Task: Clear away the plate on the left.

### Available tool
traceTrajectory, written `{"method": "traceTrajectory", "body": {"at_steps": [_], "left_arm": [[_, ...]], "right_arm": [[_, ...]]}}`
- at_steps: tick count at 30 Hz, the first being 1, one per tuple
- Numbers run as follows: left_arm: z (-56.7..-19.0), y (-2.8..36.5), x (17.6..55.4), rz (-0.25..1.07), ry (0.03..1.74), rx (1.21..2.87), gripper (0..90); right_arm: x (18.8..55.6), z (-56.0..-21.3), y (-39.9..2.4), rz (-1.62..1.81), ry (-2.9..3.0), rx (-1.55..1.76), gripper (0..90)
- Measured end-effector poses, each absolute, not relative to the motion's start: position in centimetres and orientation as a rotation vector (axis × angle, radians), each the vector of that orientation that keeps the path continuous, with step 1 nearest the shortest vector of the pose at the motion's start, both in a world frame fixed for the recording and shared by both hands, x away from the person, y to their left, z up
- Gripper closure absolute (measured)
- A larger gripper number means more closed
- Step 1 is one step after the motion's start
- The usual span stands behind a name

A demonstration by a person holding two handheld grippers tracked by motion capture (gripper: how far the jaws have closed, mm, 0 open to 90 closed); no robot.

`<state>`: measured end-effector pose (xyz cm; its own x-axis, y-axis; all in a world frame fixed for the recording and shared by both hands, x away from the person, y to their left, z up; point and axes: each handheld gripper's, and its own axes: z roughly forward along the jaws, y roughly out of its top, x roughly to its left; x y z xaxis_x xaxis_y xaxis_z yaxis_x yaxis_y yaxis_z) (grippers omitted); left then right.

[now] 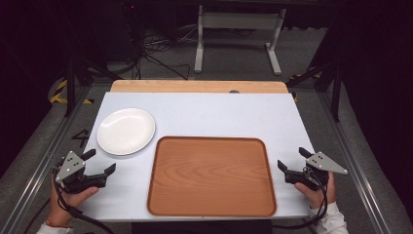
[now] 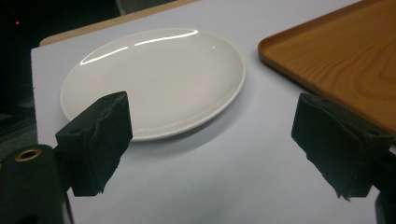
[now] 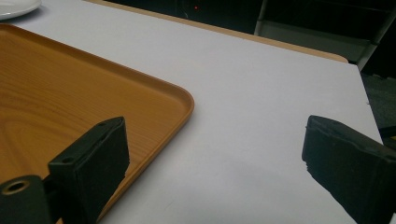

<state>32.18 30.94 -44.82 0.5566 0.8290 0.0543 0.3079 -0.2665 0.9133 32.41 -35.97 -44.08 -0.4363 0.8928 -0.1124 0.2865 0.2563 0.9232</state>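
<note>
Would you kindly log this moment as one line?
left hand-held gripper: open, near plate | right hand-held gripper: open, beside tray | plate, tray: empty

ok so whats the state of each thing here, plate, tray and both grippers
white plate: empty, flat on the table, beside the tray and apart from it
wooden tray: empty, flat on the table
left gripper: open, nothing between the jaws, pointing at the plate
right gripper: open, nothing between the jaws, by the tray's right edge
</note>
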Motion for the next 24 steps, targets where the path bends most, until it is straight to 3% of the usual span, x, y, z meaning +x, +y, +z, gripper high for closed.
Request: {"method": "traceTrajectory", "body": {"at_steps": [24], "left_arm": [[-45.28, 30.53, 32.28, 0.7, 0.914, 1.929, 14.2]], "right_arm": [[32.38, -44.2, -35.61, 1.144, 1.896, 1.062, 8.0]]}}
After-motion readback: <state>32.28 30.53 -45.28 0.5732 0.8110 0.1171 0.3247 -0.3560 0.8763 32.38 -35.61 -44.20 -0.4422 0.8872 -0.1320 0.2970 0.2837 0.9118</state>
